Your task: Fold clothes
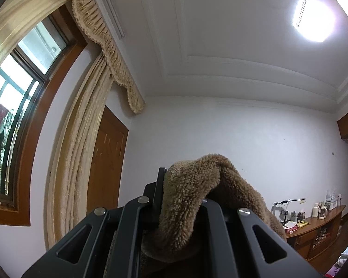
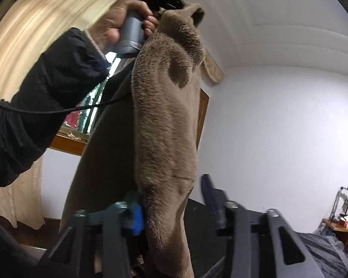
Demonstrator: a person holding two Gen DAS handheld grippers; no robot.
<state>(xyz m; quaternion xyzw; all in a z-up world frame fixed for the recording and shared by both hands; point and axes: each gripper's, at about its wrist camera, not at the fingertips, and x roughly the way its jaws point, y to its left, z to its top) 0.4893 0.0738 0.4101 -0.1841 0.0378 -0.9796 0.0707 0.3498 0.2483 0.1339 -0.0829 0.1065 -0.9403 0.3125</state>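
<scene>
A brown fleece garment is pinched in my left gripper, which points up toward the ceiling; the cloth drapes over the right finger and hides it. In the right wrist view the same garment hangs down from the left gripper, held high in a hand with a black sleeve. My right gripper is open low down; the hanging garment passes between its fingers, close to the blue-padded left finger.
A window with beige curtains and a wooden door are at left. A wooden sideboard with bottles and clutter stands at lower right. A dark cover lies below. White wall behind.
</scene>
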